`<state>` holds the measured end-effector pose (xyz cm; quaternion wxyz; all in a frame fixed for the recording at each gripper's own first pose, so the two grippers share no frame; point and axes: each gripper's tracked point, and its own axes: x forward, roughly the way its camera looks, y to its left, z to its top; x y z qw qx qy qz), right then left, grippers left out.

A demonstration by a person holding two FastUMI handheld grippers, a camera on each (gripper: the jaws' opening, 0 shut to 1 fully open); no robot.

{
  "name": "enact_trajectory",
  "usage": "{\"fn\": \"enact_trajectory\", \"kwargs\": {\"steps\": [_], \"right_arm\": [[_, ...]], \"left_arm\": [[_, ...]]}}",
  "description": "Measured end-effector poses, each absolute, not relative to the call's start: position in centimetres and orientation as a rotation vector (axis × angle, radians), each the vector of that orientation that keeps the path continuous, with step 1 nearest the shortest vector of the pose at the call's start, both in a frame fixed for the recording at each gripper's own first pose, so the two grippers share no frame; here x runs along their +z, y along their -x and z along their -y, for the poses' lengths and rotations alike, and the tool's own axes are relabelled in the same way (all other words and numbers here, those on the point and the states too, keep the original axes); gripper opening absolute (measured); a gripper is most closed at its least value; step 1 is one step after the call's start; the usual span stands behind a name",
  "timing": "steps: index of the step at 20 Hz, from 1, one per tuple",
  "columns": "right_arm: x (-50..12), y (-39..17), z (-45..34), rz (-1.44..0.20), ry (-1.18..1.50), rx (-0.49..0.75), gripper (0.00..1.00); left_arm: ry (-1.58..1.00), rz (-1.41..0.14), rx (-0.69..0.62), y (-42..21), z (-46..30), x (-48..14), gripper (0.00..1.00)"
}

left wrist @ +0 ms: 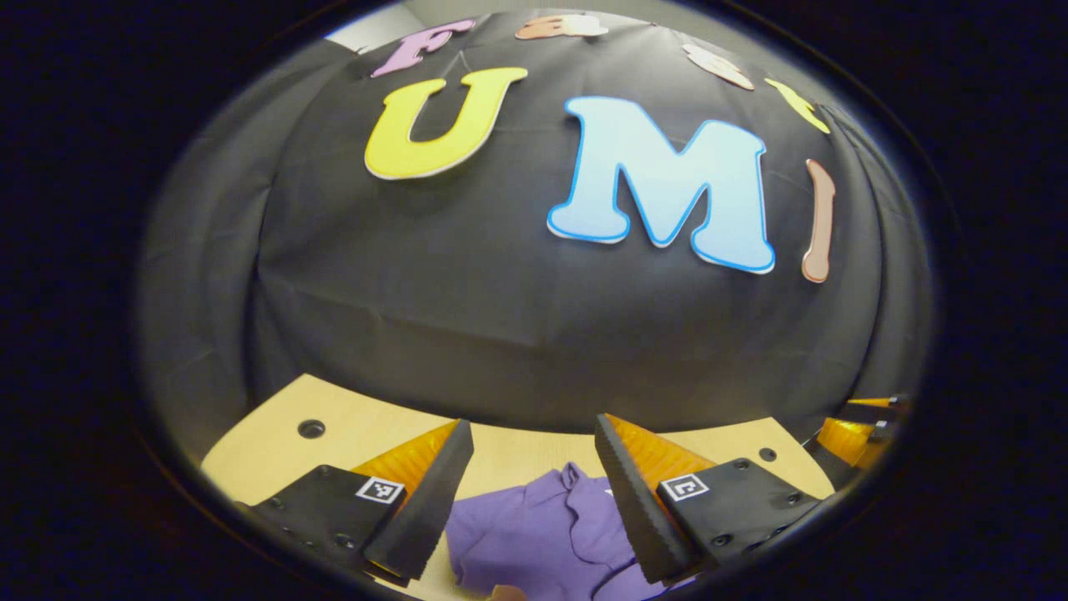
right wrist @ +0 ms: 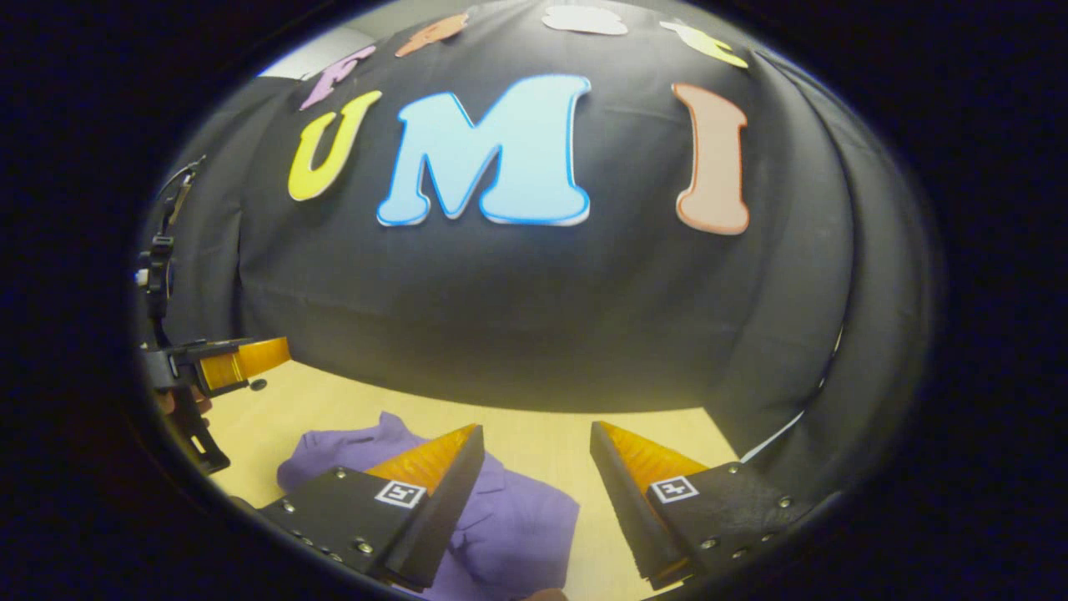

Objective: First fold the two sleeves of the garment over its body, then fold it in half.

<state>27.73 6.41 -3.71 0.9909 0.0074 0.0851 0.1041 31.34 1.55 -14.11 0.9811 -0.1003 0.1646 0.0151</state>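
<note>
A purple garment point(left wrist: 534, 534) lies rumpled on the light wooden table point(left wrist: 350, 426), low in the left gripper view. My left gripper point(left wrist: 534, 455) hangs above it, open, with nothing between its fingers. In the right gripper view the same purple garment point(right wrist: 517, 522) spreads under and between the fingers of my right gripper point(right wrist: 534, 442), which is also open and empty. The left gripper point(right wrist: 238, 363) shows again at the left edge of the right gripper view, above the table. At the right edge of the left gripper view the orange fingers of the right gripper point(left wrist: 859, 430) show.
The black cloth wall point(left wrist: 517, 334) stands close behind the table. The table has small round holes point(left wrist: 310, 428) near its far edge. Bare wood point(right wrist: 534, 455) lies beyond the garment, toward the wall.
</note>
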Motion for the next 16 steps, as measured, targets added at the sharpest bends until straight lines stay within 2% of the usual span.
{"fn": "enact_trajectory", "kwargs": {"steps": [6, 12, 16], "right_arm": [[3.1, -20.9, -7.1, 0.038, 0.048, 0.204, 0.82], [4.6, -16.4, -6.5, 0.073, -0.004, 0.226, 0.81], [4.6, -15.2, -4.1, 0.077, -0.011, 0.191, 0.81]], "left_arm": [[0.097, -0.190, 0.012, -23.9, -0.5, -6.9, 0.94], [0.045, -0.076, 0.017, -15.5, 1.2, -1.6, 0.94], [0.068, -0.032, 0.034, -12.2, 2.2, -0.3, 0.94]]}}
